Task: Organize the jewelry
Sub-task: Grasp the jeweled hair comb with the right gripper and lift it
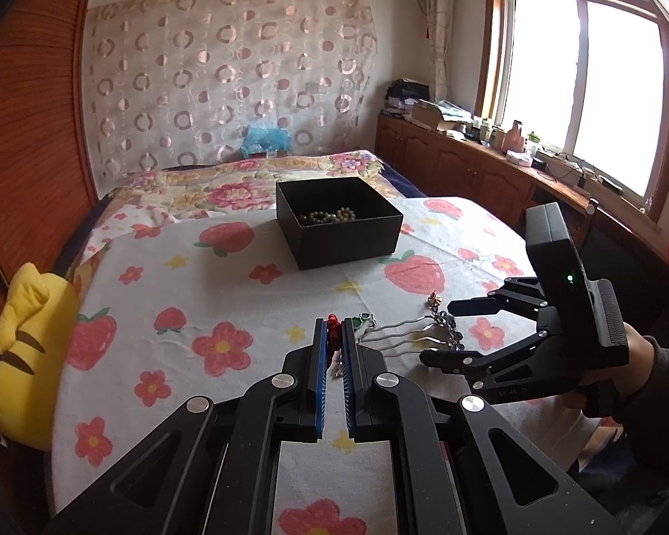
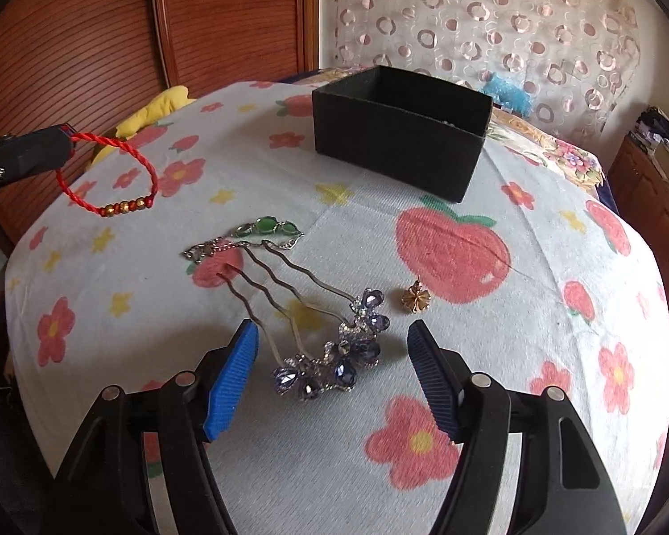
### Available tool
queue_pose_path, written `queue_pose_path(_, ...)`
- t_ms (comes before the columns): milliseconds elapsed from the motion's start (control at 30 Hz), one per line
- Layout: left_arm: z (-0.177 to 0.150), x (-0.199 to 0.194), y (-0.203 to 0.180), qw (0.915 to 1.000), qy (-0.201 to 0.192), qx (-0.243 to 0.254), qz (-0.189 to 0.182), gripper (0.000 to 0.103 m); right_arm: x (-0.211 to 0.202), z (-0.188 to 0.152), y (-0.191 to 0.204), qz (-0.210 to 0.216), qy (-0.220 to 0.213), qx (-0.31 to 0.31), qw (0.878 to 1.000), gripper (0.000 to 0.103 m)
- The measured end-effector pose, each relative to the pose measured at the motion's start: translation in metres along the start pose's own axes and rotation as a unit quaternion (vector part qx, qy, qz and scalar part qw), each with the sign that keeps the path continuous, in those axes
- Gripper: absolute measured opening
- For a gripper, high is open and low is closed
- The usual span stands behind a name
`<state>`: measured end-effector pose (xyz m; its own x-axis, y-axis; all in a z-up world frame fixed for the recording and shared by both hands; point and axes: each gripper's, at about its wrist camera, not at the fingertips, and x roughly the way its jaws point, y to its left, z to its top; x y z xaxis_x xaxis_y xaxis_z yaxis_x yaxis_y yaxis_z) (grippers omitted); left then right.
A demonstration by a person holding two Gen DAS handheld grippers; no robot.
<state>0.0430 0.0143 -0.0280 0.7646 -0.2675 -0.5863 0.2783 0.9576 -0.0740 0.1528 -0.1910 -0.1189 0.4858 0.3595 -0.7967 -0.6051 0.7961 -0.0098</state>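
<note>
Left wrist view: left gripper (image 1: pixel 333 339) low over the flowered cloth (image 1: pixel 165 267), blue pads (image 1: pixel 320 356) pressed nearly together, pinching the red cord bracelet (image 1: pixel 333 327), a red bit poking out past the tips. Just beyond the tips, a green-stone bracelet (image 1: pixel 365 322) flat on the cloth, wavy hairpin prongs beside it leading right to the purple-stone hairpins (image 1: pixel 450 334). Small gold earring (image 1: pixel 433 298) a little farther back. Right gripper (image 1: pixel 437 332) entering from the right, held in a hand (image 1: pixel 642 356), black fingers spread wide, one above and one below the jewelled hairpin heads. Black box (image 1: pixel 339 223) open at the far middle of the cloth, a strand of dull beads (image 1: pixel 330 216) lying inside. Yellow plush toy (image 1: pixel 26 347) at the left edge.

Right wrist view: right gripper (image 2: pixel 332 370) spread wide, blue pads (image 2: pixel 232 379) on either side of the purple-stone hairpins, touching nothing visible. Hairpin prongs running up-left toward the green-stone bracelet (image 2: pixel 267 227). Gold earring (image 2: pixel 415 298) just right of the hairpin heads, apart from them. At far left, left gripper (image 2: pixel 67 142) clamped on the red cord bracelet (image 2: pixel 111 178), loop dangling off the tips above the cloth (image 2: pixel 535 312), gold and red beads at its lowest point. Black box (image 2: pixel 401 151) beyond, well apart from the loose pieces, contents mostly hidden by its near wall.
</note>
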Motion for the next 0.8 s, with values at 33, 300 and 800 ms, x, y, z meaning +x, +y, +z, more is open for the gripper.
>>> queue_pose_path(33,-0.001,-0.001,0.000,1.0000,0.001,0.000,0.000,0.005,0.001,0.001,-0.001,0.001,0.000,-0.002,1.000,0.072)
queue_pose_path(300,-0.003,0.003,-0.001,1.0000,0.007,0.003,-0.002,0.005,0.003,0.004,-0.002,0.009,-0.006,-0.008,1.000,0.063)
queue_pose_path(800,-0.004,0.005,0.004,1.0000,0.006,0.001,0.005,0.005,-0.027,-0.005,-0.006,0.026,-0.041,0.008,0.999,0.059)
